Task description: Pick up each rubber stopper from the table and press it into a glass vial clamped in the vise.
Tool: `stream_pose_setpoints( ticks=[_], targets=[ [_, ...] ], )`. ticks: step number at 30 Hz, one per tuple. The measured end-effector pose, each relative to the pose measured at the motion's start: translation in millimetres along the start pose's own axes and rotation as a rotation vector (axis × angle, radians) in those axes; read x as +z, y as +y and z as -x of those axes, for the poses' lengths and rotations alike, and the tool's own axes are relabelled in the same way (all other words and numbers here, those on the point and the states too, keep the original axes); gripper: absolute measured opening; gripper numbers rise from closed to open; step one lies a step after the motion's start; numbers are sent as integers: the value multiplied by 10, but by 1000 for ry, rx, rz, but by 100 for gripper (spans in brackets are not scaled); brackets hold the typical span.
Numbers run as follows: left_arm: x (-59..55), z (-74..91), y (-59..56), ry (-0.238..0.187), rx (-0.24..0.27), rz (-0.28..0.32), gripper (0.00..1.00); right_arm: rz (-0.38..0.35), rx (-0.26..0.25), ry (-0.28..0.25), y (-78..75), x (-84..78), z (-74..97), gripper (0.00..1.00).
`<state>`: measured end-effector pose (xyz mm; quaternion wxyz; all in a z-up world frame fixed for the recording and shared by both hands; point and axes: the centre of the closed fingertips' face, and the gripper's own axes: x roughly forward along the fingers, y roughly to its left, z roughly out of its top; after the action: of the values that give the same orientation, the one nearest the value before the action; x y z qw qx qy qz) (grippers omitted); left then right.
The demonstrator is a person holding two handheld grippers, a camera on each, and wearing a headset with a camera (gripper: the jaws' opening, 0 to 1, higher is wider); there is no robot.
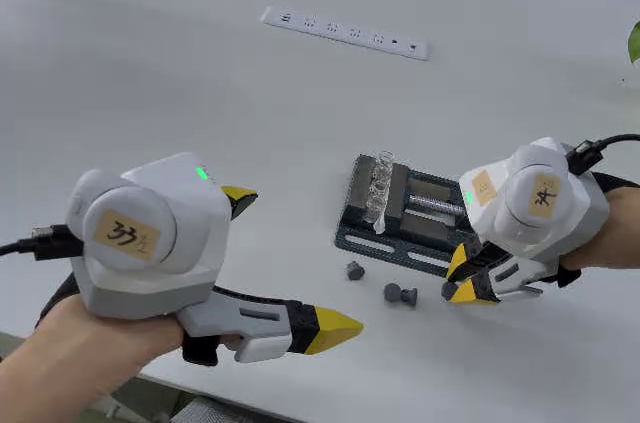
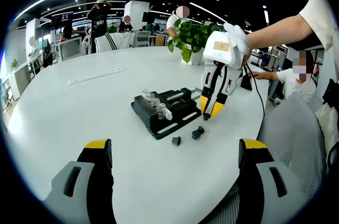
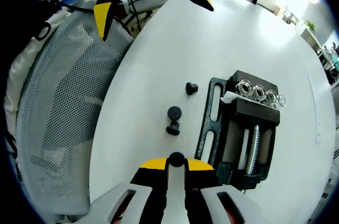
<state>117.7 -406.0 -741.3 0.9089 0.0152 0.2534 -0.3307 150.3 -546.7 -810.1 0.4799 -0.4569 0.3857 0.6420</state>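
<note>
A black vise (image 1: pixel 420 223) clamps a row of several clear glass vials (image 1: pixel 380 186), all with open mouths. My right gripper (image 1: pixel 458 281) hovers just right of the vise's near end, shut on a dark rubber stopper (image 3: pixel 176 159) at its yellow tips (image 3: pixel 176 163). Three more stoppers lie loose on the table before the vise (image 3: pixel 238 123): one alone (image 1: pixel 354 270) and two touching (image 1: pixel 400 294). My left gripper (image 1: pixel 290 263) is at the near left, open wide and holding nothing, well away from the vise (image 2: pixel 164 110).
A white power strip (image 1: pixel 345 33) lies far across the round white table (image 1: pixel 150 73). A potted plant (image 2: pixel 193 36) stands beyond the vise. A mesh chair (image 3: pixel 58 102) sits at the table's near edge. People stand in the room behind.
</note>
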Motion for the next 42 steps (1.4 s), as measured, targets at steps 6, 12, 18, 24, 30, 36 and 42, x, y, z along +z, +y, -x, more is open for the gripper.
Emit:
stream_pose_setpoints(
  ticks=[6,12,18,24,30,36,42],
  targets=[
    [0,-34,-19,4,-12,-4,99,-18,-2,-17,-126,108,179,6],
    [30,-66,-9,1,-19,-4,99,-4,-16,-29,-323,258,374,6],
    [30,-82,7,3,-27,-9,99,13,-39,-27,-524,354,508,6],
    [27,-88,30,7,-30,-12,99,24,-62,-28,-734,449,620,6],
    [16,-96,23,10,-33,-11,99,37,-79,-28,-841,522,680,6],
    [10,-115,21,12,-39,-10,99,36,-89,-40,-928,581,685,6],
    [27,-150,8,12,-46,-9,99,39,-92,-42,-915,594,690,6]
  ],
)
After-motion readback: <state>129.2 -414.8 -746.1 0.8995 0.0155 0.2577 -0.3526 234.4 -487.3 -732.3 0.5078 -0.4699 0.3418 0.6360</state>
